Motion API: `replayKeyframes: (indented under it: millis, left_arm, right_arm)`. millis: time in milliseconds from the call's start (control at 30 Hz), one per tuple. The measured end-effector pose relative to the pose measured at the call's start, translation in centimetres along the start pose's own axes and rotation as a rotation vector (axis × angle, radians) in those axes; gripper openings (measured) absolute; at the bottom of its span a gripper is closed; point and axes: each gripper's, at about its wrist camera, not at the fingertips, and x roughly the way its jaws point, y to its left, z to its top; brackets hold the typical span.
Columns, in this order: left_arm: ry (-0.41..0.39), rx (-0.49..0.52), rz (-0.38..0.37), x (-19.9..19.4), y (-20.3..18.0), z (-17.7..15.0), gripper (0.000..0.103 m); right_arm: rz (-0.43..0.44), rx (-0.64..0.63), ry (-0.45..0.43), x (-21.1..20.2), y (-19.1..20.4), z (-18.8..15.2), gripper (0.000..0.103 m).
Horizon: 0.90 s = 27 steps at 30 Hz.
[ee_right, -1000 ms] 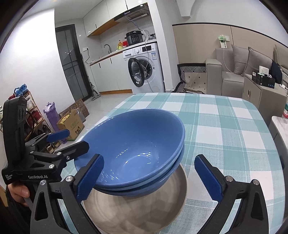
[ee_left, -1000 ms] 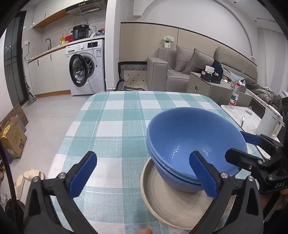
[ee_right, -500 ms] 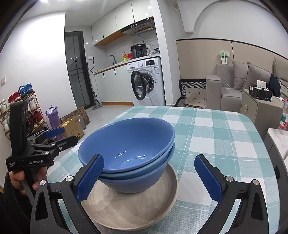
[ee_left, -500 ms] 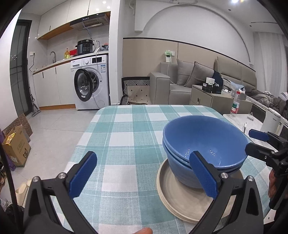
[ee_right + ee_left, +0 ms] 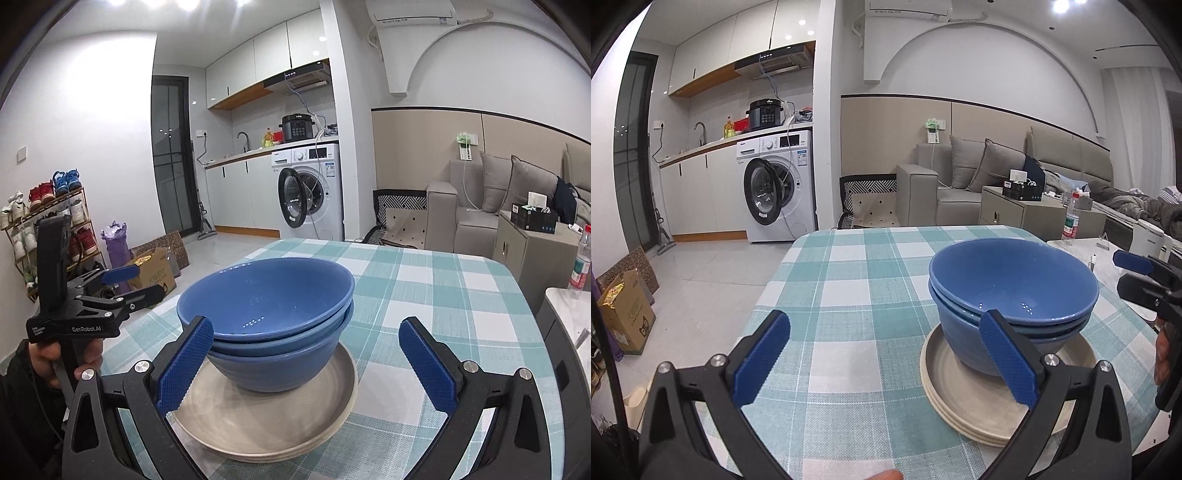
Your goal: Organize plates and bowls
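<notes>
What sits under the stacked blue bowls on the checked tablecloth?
The blue bowls rest on a stack of beige plates; the left wrist view shows about three rims. The plate centre beneath the bowls is covered, so anything there cannot be seen.

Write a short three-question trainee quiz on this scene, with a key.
1. True or false: the blue bowls sit nested on the beige plates.
2. Both hand-held grippers, left and right, are: A) open, holding nothing B) shut on a bowl C) shut on a plate.
3. Fill in: the checked tablecloth is white and ____.

Key: 1 true; 2 A; 3 teal.
</notes>
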Motion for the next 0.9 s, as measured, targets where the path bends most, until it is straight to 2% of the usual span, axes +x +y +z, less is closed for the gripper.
replayKeyframes:
  millis: [400, 667, 900]
  left_arm:
    - [-0.01, 0.009, -0.056, 0.6, 0.4, -1.4, 0.103]
    - [0.0, 0.023, -0.052, 1.3, 0.3, -2.1, 0.103]
    - [-0.004, -0.015, -0.079, 1.2, 0.9, -2.1, 0.103]
  right_arm:
    - [0.02, -0.024, -0.022, -0.5, -1.3, -1.7, 0.103]
    - [0.013, -0.057, -0.043, -0.9, -1.2, -2.7, 0.102]
    - [0.028, -0.074, -0.039, -0.5, -0.9, -3.4, 0.103]
